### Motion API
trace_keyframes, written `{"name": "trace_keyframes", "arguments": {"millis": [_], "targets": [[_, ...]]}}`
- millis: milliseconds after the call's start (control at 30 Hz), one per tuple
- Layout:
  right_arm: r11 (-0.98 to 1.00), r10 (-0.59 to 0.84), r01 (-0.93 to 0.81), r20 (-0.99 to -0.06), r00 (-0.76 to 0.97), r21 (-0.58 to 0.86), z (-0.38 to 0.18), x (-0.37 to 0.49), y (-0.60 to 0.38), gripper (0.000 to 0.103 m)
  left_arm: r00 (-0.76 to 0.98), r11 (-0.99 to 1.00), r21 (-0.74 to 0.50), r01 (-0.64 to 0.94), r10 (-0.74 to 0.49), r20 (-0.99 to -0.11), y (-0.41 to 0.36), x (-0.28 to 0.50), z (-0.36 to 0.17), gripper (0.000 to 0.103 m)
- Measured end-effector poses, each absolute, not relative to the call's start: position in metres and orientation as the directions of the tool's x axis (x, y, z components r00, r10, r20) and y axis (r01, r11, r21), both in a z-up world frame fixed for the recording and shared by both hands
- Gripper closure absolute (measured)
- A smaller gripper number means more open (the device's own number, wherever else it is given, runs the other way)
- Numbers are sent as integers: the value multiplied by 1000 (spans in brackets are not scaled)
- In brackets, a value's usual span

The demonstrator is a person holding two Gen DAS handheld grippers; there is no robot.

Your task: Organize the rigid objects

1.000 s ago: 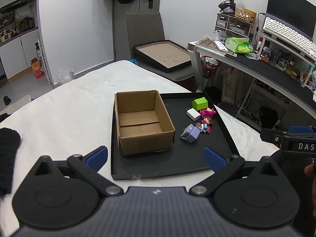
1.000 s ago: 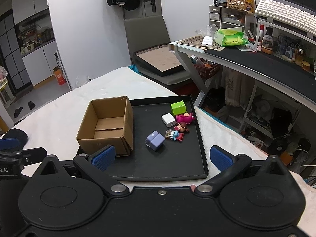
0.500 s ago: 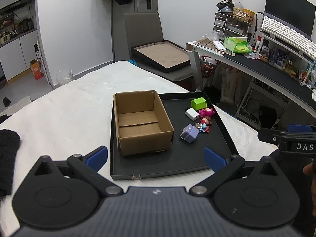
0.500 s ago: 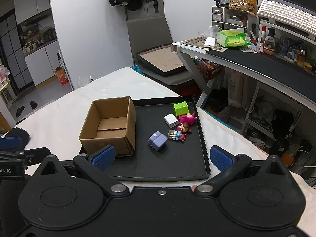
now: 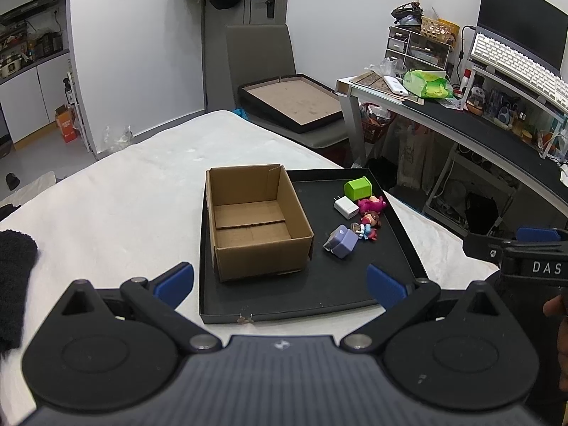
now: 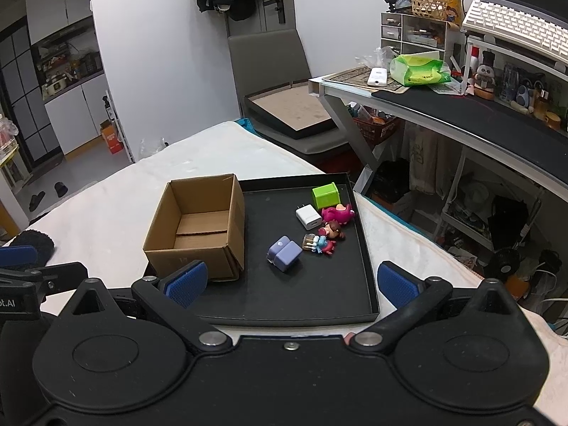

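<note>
Fingers of left gripper (image 5: 280, 282) and right gripper (image 6: 292, 281) spread wide, empty, open-topped brown cardboard box (image 5: 254, 220) on black tray (image 5: 319, 301)

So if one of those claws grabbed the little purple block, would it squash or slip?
The purple block looks like hard moulded plastic, so probably stiff, not squashy. Its smooth, rounded faces might slip a little. It lies flat on the black tray, so it likely slides rather than rolls if pushed.

I can't make out small figures (image 6: 325, 238) | box (image 6: 198, 227) hides tray's (image 6: 369, 284) left floor | other gripper (image 5: 522, 259) cut off.
</note>
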State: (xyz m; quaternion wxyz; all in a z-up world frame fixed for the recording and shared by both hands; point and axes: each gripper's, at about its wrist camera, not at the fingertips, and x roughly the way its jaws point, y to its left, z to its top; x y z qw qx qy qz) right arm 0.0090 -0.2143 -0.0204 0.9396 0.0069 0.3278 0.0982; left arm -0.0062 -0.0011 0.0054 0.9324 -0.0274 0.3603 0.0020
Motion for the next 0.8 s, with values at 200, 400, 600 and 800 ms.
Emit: {"name": "trace_keyframes", "arguments": {"millis": [200, 400, 600, 800], "targets": [[981, 187, -179, -611, 769, 75, -19, 7, -214, 0, 741, 998, -49, -24, -15, -672, -1, -6, 5, 0], [981, 189, -179, -611, 769, 78, -19, 7, -214, 0, 740, 999, -49, -24, -15, -672, -2, -7, 5, 0], [980, 193, -180, -613, 766, 84, -20, 9, -215, 0, 739, 999, -45, -17, -18, -673, -3, -7, 3, 0], [980, 195, -175, -620, 760, 94, -23, 14, -215, 0, 728, 999, -45, -14, -21, -685, -3, 1, 1, 0]]}}
